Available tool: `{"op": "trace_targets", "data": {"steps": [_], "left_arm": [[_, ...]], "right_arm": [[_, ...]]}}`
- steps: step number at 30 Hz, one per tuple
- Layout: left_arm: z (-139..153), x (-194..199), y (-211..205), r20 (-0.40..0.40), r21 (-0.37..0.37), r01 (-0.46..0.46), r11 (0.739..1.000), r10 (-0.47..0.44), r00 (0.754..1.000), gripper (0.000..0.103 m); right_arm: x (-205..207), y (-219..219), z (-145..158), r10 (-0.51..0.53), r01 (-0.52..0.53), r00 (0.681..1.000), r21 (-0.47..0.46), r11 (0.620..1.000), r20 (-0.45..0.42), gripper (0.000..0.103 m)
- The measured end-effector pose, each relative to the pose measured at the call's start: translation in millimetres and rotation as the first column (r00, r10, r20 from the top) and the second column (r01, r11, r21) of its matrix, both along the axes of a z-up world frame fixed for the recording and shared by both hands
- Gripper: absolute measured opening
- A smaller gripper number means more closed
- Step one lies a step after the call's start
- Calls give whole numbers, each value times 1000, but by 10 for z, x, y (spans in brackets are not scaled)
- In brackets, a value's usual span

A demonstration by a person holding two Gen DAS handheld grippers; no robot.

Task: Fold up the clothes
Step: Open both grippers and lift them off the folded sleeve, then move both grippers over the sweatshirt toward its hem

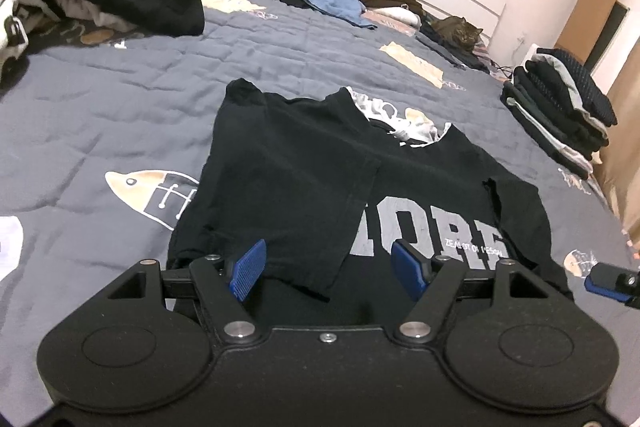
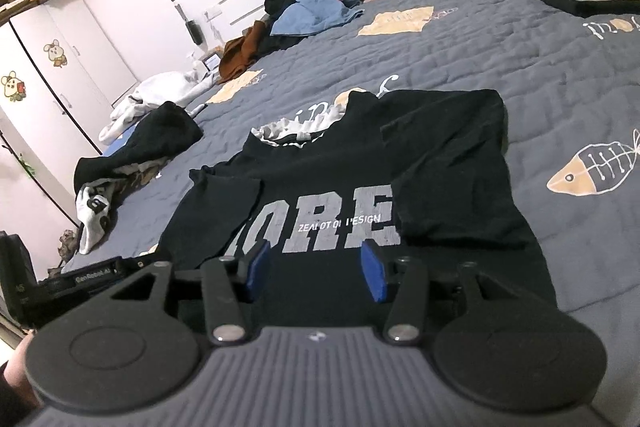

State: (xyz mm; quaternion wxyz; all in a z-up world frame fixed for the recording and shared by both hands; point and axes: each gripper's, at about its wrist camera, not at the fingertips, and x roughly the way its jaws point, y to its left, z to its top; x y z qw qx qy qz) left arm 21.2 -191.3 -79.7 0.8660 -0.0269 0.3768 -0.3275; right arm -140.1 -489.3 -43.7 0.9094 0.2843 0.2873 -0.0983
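Tee [image 1: 312,163] lies flat mid-bed, sleeves tucked in, just beyond both grippers. Left gripper [image 1: 328,263] gapes wide, right gripper [image 2: 316,269] half-open, both empty. Grabbing one layer could undo those sleeve folds.

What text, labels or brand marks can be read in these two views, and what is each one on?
"ORE" in large grey block letters, the start covered by a folded-in side: chest of the black T-shirt.
"ZEALOT" then a partly legible "DESIGN", small white line across those letters: same shirt.
"GenRobot.AI", roughly, small and blurred: left gripper body, right wrist view.
Cursive white script on the grey bedspread: not readable.
Large character on the black-and-white garment: unclear.
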Motion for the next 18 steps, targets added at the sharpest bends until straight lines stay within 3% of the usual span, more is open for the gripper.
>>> {"op": "trace_targets", "data": {"steps": [18], "left_arm": [[111,-293,-30,88,60,25,998,-30,996,69]], "right_arm": [[-38,163,4,21,-23,999,-27,999,-44,53]]}}
